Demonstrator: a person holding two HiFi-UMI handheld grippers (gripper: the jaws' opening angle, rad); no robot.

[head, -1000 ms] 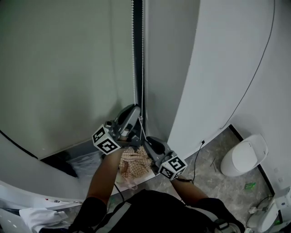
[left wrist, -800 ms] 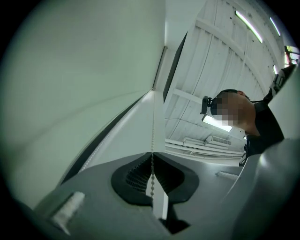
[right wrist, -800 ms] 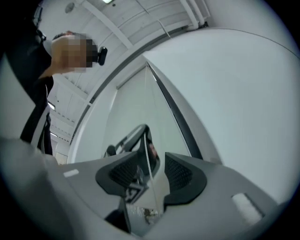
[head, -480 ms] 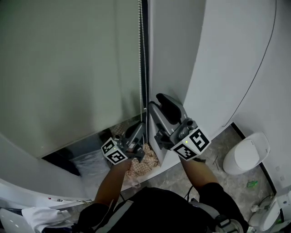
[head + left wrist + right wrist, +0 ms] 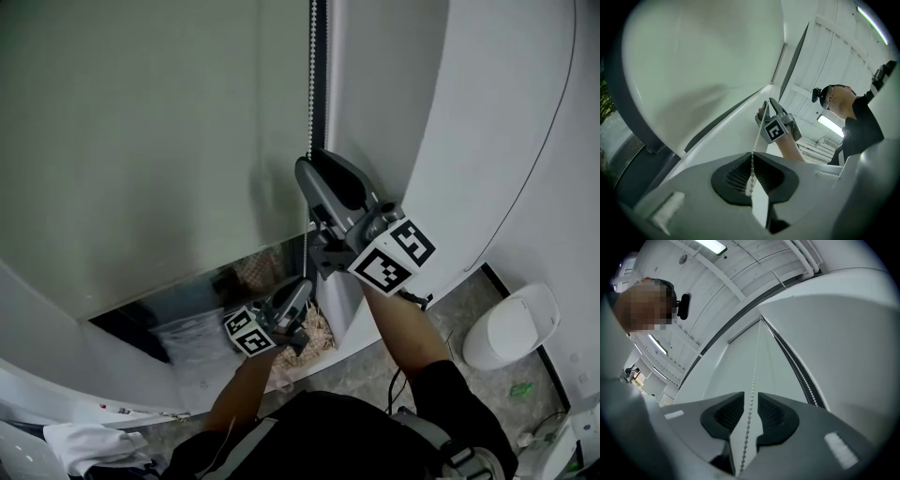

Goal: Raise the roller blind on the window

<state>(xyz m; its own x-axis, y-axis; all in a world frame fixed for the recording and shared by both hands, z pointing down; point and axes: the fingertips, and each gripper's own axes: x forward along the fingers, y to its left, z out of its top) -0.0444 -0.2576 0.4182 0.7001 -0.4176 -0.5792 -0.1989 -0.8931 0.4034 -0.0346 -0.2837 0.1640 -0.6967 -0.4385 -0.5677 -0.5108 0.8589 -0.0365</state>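
The pale grey-green roller blind [image 5: 159,141] hangs over the window on the left. Its white bead chain [image 5: 312,75] runs down along the dark frame. My right gripper [image 5: 314,167] is high on the chain. In the right gripper view the bead chain [image 5: 752,380] passes through the gap of the right gripper [image 5: 750,404]; its jaws have just been closing, and the pads stand clear of the beads. Lower down, my left gripper [image 5: 302,286] is shut on the chain. In the left gripper view the bead chain [image 5: 758,140] is pinched in the left gripper [image 5: 751,174].
A white wall [image 5: 422,112] stands right of the window, with a thin cable [image 5: 536,131] running down it. A checked cloth [image 5: 317,333] and a plastic bag [image 5: 187,342] lie at the sill. A white bin [image 5: 506,323] sits on the grey floor at the right.
My right gripper has climbed from below the left gripper to well above it along the chain. My left gripper has sunk, still clamped on the chain.
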